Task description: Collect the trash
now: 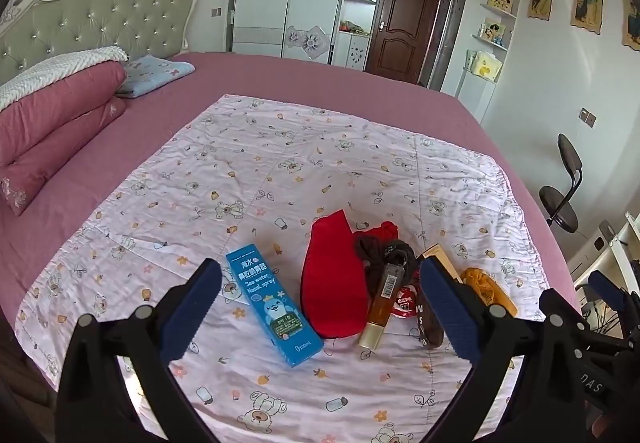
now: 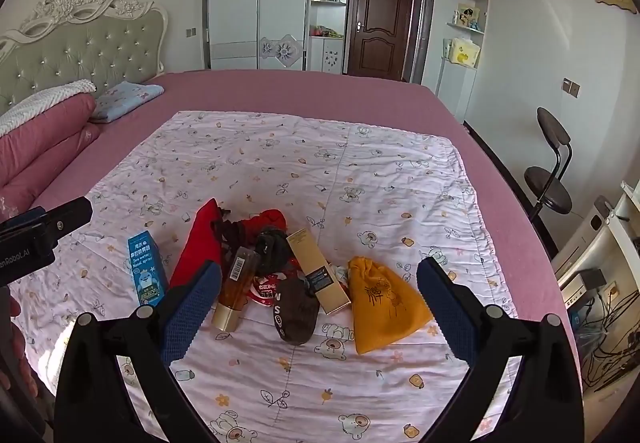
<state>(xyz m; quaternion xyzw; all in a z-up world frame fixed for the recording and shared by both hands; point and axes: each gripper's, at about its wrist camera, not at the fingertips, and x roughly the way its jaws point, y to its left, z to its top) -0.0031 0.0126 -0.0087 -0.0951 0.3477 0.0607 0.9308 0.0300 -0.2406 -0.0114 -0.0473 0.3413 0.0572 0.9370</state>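
Both of your tools hang over the near edge of the bed, each with its blue pads spread wide apart and holding nothing: the left tool [image 1: 320, 307] and the right tool [image 2: 318, 309]. Just beyond them, on the bear-print quilt [image 1: 280, 171], lies the clutter you are to gather: a blue nasal spray box [image 1: 274, 303], a red pouch [image 1: 334, 279], an amber bottle [image 1: 384, 303] with a gold cap, a brown sock [image 2: 296, 313], a gold carton [image 2: 318, 271] and an orange drawstring bag [image 2: 384, 307]. Your left tool is nearer the blue box, which lies at the left end of the heap with its long axis running away from you and slanting toward the quilt's far left corner. Your right tool faces the sock, carton and orange bag. No bin shows in either view, so I cannot tell where the trash goes.
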